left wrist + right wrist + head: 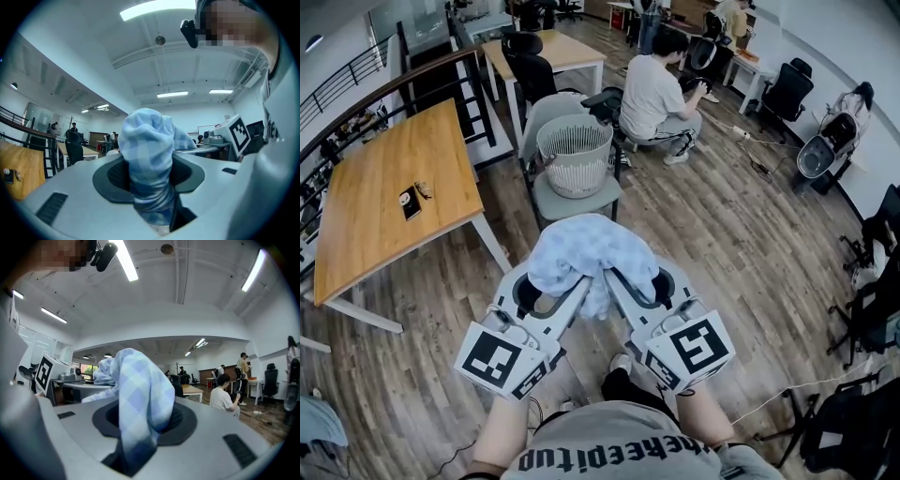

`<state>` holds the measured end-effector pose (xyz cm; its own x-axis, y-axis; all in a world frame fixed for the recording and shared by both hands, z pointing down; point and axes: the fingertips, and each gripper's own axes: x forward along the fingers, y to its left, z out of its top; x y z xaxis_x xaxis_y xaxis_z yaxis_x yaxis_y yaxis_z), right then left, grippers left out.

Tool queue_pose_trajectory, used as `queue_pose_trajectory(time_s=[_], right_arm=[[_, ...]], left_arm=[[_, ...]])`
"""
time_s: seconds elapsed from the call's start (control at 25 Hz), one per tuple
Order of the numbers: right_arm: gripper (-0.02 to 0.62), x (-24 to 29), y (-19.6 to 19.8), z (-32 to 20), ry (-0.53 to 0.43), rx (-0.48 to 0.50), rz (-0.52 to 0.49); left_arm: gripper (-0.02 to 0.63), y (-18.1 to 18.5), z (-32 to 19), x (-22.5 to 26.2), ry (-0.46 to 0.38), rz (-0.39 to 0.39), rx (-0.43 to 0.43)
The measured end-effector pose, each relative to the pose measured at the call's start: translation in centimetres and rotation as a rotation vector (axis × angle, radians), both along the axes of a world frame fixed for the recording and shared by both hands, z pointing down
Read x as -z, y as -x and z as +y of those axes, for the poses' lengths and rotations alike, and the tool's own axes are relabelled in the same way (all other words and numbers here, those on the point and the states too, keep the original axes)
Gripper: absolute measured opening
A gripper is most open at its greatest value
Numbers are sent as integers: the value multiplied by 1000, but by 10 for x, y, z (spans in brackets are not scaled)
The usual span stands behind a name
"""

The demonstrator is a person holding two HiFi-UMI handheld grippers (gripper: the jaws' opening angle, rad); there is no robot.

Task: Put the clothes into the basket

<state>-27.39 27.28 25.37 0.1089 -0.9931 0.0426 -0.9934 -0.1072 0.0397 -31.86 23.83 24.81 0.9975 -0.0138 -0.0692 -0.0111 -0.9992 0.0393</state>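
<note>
Head view: the left hand-held gripper point(548, 300) and right hand-held gripper point(637, 292) each clamp a fold of one pale blue checked garment point(586, 251) (bunched over both sets of jaws), held in the air short of the white basket point(575, 169), which sits on a grey chair point(581, 202).

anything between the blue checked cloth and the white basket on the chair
Nothing visible. The light blue checked cloth, clamped in the left gripper and right gripper, is near the white slatted plastic basket on the grey chair; only the seat's front edge lies between, and the basket's top is open.
</note>
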Motion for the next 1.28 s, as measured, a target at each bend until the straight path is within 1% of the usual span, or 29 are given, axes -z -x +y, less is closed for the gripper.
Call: queue_pose_trajectory(time_s=[0.52, 0.96, 1.12, 1.28], right_arm=[[146, 0, -89, -8, 11, 47, -12], [146, -2, -156, -12, 9, 104, -24], [146, -4, -172, -9, 5, 121, -36], [146, -11, -178, -9, 7, 137, -56]], left_arm=[[198, -88, -6, 0, 7, -7, 51], [198, -152, -7, -3, 20, -9, 113], [198, -167, -3, -4, 15, -17, 131], [198, -173, -2, -10, 16, -37, 148]])
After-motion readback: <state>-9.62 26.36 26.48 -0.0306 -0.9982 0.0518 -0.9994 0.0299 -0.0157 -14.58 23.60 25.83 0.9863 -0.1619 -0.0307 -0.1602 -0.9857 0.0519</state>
